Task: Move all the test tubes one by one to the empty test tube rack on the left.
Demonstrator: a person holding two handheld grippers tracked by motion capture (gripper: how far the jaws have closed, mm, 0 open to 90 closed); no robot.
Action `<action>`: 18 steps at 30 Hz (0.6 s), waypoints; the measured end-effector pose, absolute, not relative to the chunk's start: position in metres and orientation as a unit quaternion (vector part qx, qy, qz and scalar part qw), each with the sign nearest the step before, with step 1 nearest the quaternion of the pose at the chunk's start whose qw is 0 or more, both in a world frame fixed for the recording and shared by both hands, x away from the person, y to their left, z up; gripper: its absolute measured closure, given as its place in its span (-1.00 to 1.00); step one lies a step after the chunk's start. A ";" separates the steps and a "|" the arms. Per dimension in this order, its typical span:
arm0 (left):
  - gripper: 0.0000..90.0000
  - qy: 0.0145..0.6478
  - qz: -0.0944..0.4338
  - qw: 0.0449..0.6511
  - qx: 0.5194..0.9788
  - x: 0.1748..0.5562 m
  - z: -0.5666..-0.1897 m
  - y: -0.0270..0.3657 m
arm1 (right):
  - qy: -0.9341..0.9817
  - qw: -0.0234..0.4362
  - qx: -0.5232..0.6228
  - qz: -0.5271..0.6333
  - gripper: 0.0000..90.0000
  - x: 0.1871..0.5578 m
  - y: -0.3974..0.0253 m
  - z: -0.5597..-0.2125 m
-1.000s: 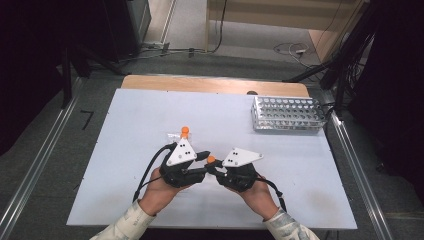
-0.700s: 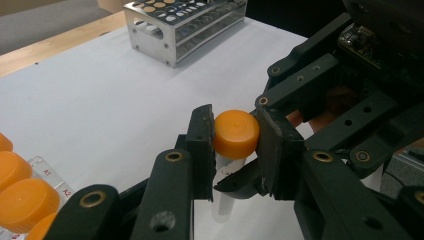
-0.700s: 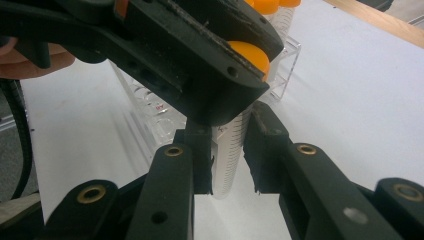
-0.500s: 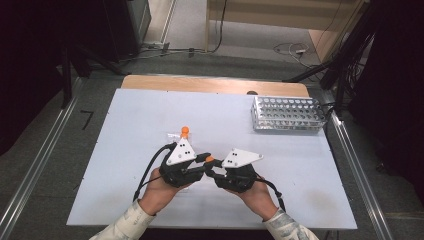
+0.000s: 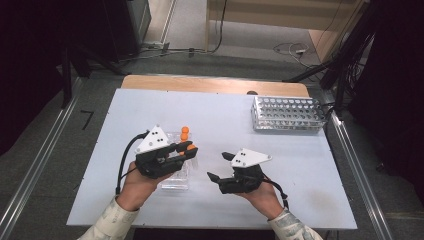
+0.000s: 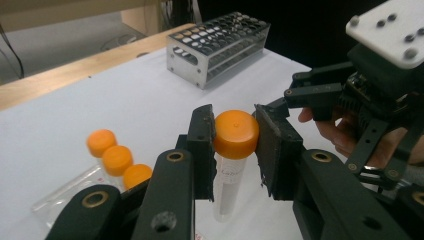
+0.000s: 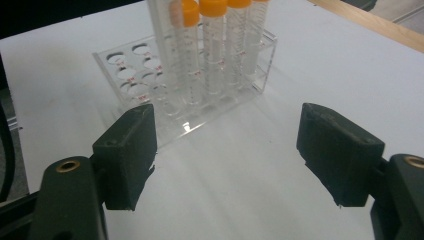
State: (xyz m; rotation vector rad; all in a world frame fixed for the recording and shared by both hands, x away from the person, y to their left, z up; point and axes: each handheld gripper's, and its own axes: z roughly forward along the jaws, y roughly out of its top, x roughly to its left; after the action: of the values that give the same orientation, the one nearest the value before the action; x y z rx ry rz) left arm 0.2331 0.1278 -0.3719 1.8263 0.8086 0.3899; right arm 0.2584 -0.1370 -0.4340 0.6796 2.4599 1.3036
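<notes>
Orange-capped tube [image 6: 234, 137] clamped in left tool [image 6: 235, 150] above clear rack [image 5: 177, 172].

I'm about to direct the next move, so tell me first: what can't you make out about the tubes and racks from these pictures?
- Held tube: bottom end cut off between the left gripper arms, left gripper view.
- Its label print: too small to read.
- Clear rack: mostly hidden under the left gripper, high view.
- Racked tubes' caps: cut off by the top edge, right gripper view.
- Metal rack: whether the holes are filled, too small.

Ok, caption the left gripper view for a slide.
Left claw grips an orange-capped tube by its cap, metal rack behind.
</notes>
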 end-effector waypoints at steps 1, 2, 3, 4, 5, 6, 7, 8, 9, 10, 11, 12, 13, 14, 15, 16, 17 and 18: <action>0.57 0.337 0.165 0.526 0.763 0.232 -0.370 0.130 | 0.849 0.137 0.239 0.450 -0.50 0.259 -0.139 -0.435; 0.57 0.339 0.167 0.526 0.762 0.231 -0.368 0.133 | 0.849 0.137 0.240 0.450 -0.50 0.259 -0.140 -0.435; 0.57 0.340 0.169 0.525 0.762 0.230 -0.368 0.134 | 0.849 0.138 0.243 0.448 -0.50 0.259 -0.142 -0.436; 0.57 0.341 0.171 0.521 0.763 0.230 -0.368 0.136 | 0.849 0.138 0.244 0.448 -0.50 0.259 -0.143 -0.436; 0.57 0.342 0.174 0.516 0.766 0.230 -0.369 0.137 | 0.848 0.139 0.247 0.448 -0.50 0.259 -0.144 -0.437; 0.57 0.345 0.175 0.513 0.766 0.230 -0.370 0.138 | 0.848 0.140 0.249 0.447 -0.50 0.259 -0.146 -0.437; 0.57 0.347 0.174 0.510 0.768 0.230 -0.372 0.139 | 0.848 0.142 0.250 0.446 -0.50 0.260 -0.147 -0.437; 0.57 0.349 0.175 0.507 0.769 0.231 -0.373 0.140 | 0.847 0.142 0.251 0.446 -0.50 0.260 -0.147 -0.437; 0.57 0.352 0.176 0.503 0.769 0.231 -0.375 0.141 | 0.847 0.143 0.253 0.446 -0.50 0.260 -0.148 -0.437; 0.57 0.352 0.179 0.501 0.770 0.231 -0.375 0.142 | 0.847 0.144 0.252 0.446 -0.50 0.260 -0.149 -0.438; 0.57 0.354 0.181 0.499 0.770 0.230 -0.376 0.143 | 0.847 0.144 0.253 0.446 -0.50 0.259 -0.150 -0.438; 0.57 0.356 0.185 0.497 0.769 0.230 -0.376 0.143 | 0.846 0.145 0.254 0.446 -0.50 0.259 -0.150 -0.438; 0.57 0.357 0.188 0.495 0.769 0.229 -0.377 0.144 | 0.846 0.144 0.254 0.446 -0.50 0.260 -0.151 -0.438; 0.57 0.357 0.190 0.494 0.770 0.229 -0.377 0.144 | 0.846 0.144 0.255 0.445 -0.50 0.259 -0.152 -0.438; 0.57 0.359 0.190 0.494 0.769 0.229 -0.379 0.143 | 0.846 0.145 0.255 0.445 -0.50 0.260 -0.152 -0.439; 0.57 0.358 0.190 0.491 0.771 0.229 -0.380 0.143 | 0.846 0.144 0.256 0.445 -0.50 0.260 -0.152 -0.439; 0.57 0.359 0.191 0.489 0.772 0.230 -0.382 0.142 | 0.846 0.143 0.256 0.445 -0.50 0.260 -0.152 -0.439; 0.57 0.361 0.191 0.487 0.772 0.230 -0.384 0.141 | 0.846 0.144 0.257 0.444 -0.50 0.259 -0.152 -0.439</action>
State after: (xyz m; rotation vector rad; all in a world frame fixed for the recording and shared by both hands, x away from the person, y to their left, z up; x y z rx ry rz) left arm 0.2297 0.1412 -0.3845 1.8776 0.8767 0.4647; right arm 0.2594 -0.1519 -0.4389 0.7409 2.4395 1.2816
